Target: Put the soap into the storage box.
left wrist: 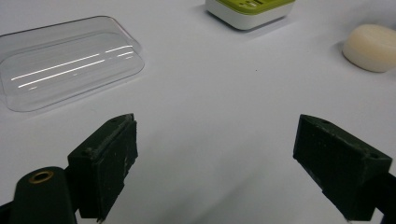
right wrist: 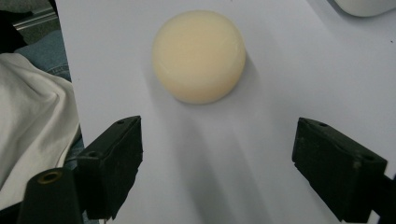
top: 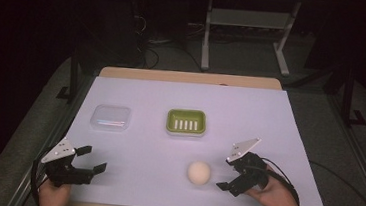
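On the white-covered counter (top: 250, 114), a round cream soap bar (top: 199, 173) lies near the front edge, right of centre, with a green-and-white soap dish (top: 186, 122) farther back at the middle and a clear plastic lid (top: 111, 117) to the far left. The right tongs (top: 230, 173) sit just right of the soap bar, jaws spread wide and holding nothing, the bar lying ahead of them and apart from both jaws. The left tongs (top: 90, 159) rest at the near left corner, well apart from everything, also wide open and empty, aimed toward the lid and dish.
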